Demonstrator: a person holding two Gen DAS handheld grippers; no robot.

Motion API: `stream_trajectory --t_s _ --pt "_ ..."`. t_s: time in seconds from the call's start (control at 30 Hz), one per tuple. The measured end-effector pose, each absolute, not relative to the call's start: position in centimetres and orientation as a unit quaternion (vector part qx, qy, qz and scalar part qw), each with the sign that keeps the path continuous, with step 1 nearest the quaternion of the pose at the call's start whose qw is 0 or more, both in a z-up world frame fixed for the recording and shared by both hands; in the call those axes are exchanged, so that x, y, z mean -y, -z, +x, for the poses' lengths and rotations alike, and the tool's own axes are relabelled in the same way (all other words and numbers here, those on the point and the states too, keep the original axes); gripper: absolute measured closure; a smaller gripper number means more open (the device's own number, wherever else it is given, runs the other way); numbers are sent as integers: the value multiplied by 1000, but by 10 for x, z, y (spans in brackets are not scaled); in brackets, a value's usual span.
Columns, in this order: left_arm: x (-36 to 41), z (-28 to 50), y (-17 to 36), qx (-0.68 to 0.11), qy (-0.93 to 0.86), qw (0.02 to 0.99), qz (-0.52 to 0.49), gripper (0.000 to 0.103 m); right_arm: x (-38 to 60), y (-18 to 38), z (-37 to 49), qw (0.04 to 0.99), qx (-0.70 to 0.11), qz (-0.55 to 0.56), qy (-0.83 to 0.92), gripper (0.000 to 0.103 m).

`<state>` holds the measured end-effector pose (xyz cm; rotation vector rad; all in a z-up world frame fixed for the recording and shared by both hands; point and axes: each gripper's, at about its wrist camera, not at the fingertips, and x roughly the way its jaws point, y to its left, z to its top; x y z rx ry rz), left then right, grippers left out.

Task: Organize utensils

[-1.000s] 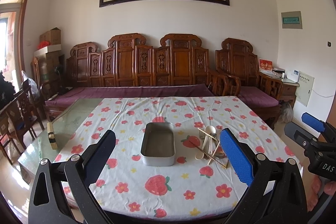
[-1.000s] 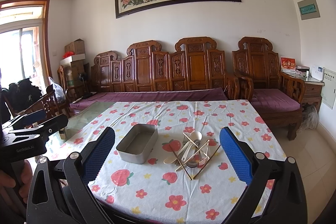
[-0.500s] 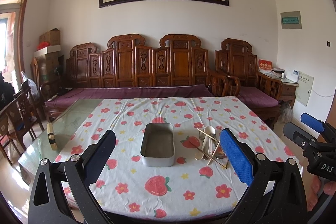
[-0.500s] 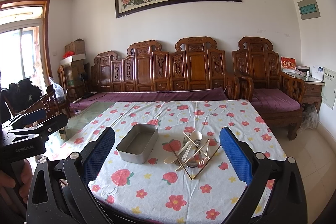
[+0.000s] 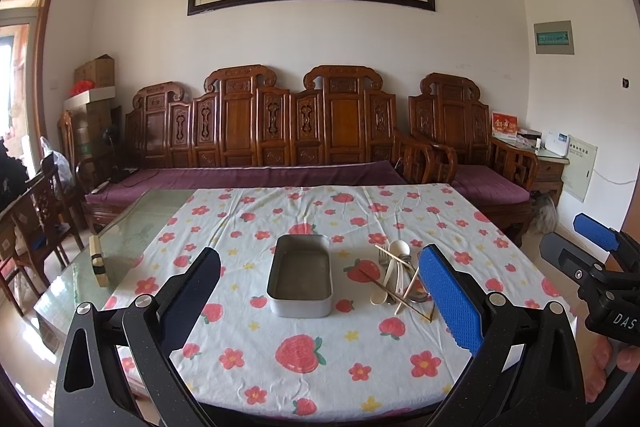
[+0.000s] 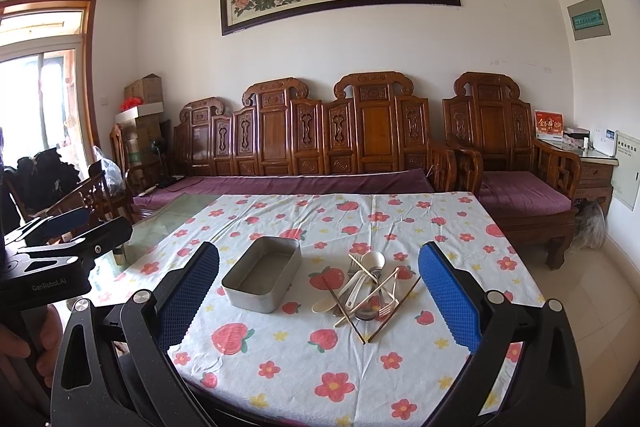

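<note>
Utensil pile (image 6: pixel 370 289) sits on the strawberry-print tablecloth (image 6: pixel 320 359), just right of the metal tin (image 6: pixel 262 281) and apart from it. The pile holds chopsticks (image 6: pixel 374 297) crossed over cream spoons (image 6: pixel 352 291), with at least one metal fork (image 6: pixel 386 309) and a metal spoon bowl under them. Everything overlaps, so an exact count isn't possible.

Tin (image 5: pixel 300 277) is rectangular, open-topped and empty; only its bare grey floor shows. Nothing has been sorted yet, so this looks like the very start: reach for the first utensil.

Right gripper (image 6: pixel 320 299) has its jaws spread wide, nothing between them, and hangs off the near table edge with the pile roughly centred in its gap. Left gripper (image 5: pixel 320 299) is likewise wide apart and empty, and lines up more with the tin.

Doing it well, as a judgement:
- Take the top layer first. The chopsticks lie across the rest, and pulling a spoon from below would likely scatter the stack.
- Grip a stick near mid-length, jaws across its axis; thin round sticks probably roll or pivot in the pads.
- The cloth is wrinkled, and a low scrape could drag it and shift the tin.
- The left gripper could steady the tin during drops.

A small wooden block (image 5: pixel 97 263) sits on the bare glass (image 5: pixel 132 227) to the left, well clear.
</note>
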<state>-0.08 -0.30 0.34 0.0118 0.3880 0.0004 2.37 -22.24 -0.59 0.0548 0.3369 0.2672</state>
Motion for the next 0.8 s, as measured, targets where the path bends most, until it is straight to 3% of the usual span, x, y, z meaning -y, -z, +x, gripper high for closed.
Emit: stream_trajectory --t_s 0.8 --pt "11 1 -12 -192 7 981 6 6 223 2 21 977 -166 28 -131 3"
